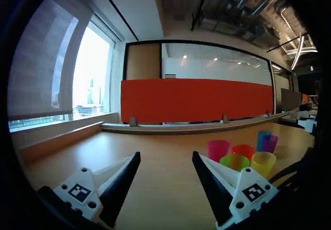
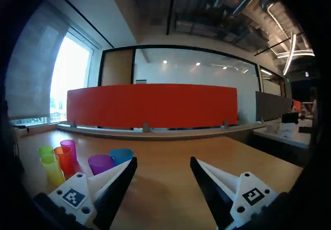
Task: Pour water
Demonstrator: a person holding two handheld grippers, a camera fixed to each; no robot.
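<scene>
Several coloured plastic cups stand grouped on the wooden table. In the left gripper view they sit just right of my left gripper (image 1: 166, 156), which is open with nothing between its fingers: a pink cup (image 1: 218, 149), a red cup (image 1: 243, 150), a green cup (image 1: 234, 162), a yellow cup (image 1: 263, 163), a blue cup (image 1: 262, 137) and a purple cup (image 1: 269, 142). In the right gripper view the same group lies to the left of my right gripper (image 2: 163, 160), also open and empty: a purple cup (image 2: 100, 163), a blue cup (image 2: 121, 155), an orange cup (image 2: 64, 159), a yellow-green cup (image 2: 51, 167).
A red divider panel (image 1: 194, 99) runs along the far edge of the table (image 1: 165, 164). A large window (image 1: 91, 79) is at the left. Another desk (image 2: 285, 132) with items stands at the far right. Open tabletop lies ahead of both grippers.
</scene>
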